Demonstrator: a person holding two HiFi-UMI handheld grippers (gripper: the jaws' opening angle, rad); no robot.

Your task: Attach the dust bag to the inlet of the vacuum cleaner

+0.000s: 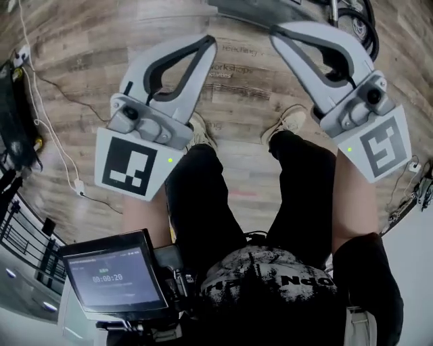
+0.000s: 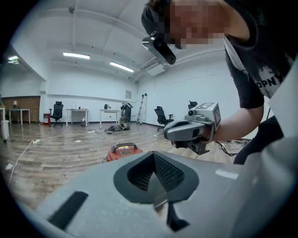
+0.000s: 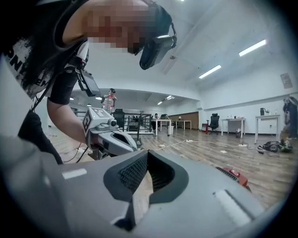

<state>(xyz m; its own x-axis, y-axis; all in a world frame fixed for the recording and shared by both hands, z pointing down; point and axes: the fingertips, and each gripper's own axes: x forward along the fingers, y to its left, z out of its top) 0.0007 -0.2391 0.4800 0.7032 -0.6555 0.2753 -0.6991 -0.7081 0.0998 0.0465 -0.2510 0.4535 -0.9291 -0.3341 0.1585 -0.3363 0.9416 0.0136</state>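
Both grippers are raised in front of me over a wooden floor. My left gripper [image 1: 206, 44] and my right gripper [image 1: 279, 32] are shut with nothing between the jaws. The left gripper view looks along its closed jaws [image 2: 156, 179] at a red vacuum cleaner [image 2: 122, 151] standing on the floor some way off, with the right gripper [image 2: 193, 130] held beside it in the air. In the right gripper view its own jaws [image 3: 146, 179] are closed, the left gripper [image 3: 109, 135] shows at the left, and the red vacuum cleaner [image 3: 235, 176] peeks out low right. No dust bag shows in any view.
A grey housing [image 1: 270, 8] and a black hose [image 1: 355, 20] lie at the head view's top edge. A small screen [image 1: 111, 277] hangs at my waist. A white cable [image 1: 47, 128] runs over the floor at the left. Desks and chairs [image 2: 84, 114] and a ladder [image 2: 142, 107] stand far off.
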